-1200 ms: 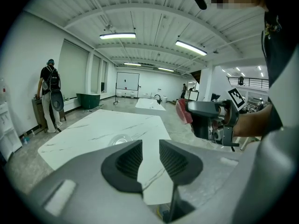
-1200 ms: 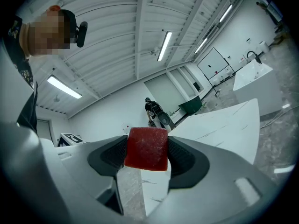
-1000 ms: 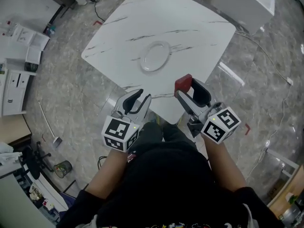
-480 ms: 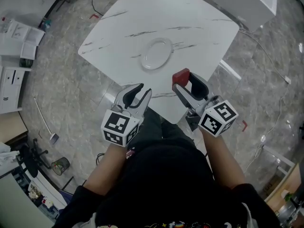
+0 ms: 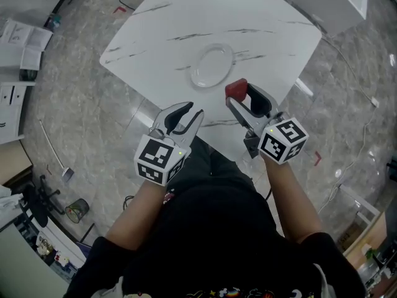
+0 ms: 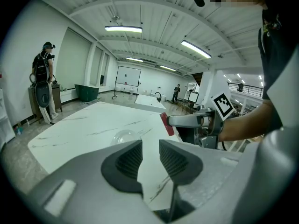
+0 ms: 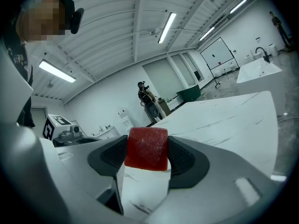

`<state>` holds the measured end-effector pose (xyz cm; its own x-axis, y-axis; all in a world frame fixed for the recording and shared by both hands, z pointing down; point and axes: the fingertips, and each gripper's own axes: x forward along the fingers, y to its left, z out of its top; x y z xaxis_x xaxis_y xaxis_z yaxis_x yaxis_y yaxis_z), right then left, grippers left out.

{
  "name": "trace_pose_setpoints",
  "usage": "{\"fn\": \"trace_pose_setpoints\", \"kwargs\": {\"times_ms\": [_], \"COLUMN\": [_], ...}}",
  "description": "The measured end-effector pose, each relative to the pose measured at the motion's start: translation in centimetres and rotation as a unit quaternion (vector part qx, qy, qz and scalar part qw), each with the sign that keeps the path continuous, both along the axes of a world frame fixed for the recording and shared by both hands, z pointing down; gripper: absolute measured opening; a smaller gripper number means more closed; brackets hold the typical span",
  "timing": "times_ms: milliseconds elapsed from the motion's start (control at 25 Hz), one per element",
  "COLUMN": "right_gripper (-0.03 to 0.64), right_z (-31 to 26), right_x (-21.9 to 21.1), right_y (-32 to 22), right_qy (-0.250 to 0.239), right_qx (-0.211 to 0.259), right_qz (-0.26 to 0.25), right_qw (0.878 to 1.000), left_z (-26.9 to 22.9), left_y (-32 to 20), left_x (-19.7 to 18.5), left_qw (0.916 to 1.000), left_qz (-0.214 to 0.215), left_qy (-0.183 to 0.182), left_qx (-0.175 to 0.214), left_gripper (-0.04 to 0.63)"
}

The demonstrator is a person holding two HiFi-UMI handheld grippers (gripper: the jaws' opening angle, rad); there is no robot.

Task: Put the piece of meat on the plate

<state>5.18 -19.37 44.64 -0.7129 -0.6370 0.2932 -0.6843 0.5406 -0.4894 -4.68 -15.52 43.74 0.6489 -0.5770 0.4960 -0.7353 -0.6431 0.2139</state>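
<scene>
Over the table's (image 5: pixel 186 17) near part, at about 5 o'clock from the plate (image 5: pixel 212 67), the right gripper (image 5: pixel 243 99) is grasping the meat (image 5: pixel 236 90), a red block that both pads are pinching near the jaw tips. The meat is hanging close to the plate but apart from it. At about 7 o'clock from the plate, by the table's near edge, the left gripper (image 5: pixel 184 118) is hovering, its jaws standing slightly parted and holding nothing.
</scene>
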Motion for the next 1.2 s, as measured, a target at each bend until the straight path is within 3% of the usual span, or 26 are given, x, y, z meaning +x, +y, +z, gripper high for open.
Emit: {"fn": "trace_pose_setpoints", "kwargs": {"times_ms": [400,1200], "right_gripper": [0.29,0.29], "right_z": [4.8,13.2], "right_x": [-3.1,-7.0], "right_y": [-4.8,-10.2], "right_qy": [0.067,0.188], "right_qx": [-0.012,-0.049], "right_qz": [-0.049,-0.143], "right_qw": [0.996,0.97], "left_z": [2.8,6.5], "left_y": [-1.9,-4.9], "left_x": [-2.5,-6.1], "left_qw": [0.9993,0.9957], "left_qz": [-0.015,-0.046], "left_qy": [0.01,0.036], "left_qx": [-0.032,-0.073], "left_gripper": [0.218,0.218]}}
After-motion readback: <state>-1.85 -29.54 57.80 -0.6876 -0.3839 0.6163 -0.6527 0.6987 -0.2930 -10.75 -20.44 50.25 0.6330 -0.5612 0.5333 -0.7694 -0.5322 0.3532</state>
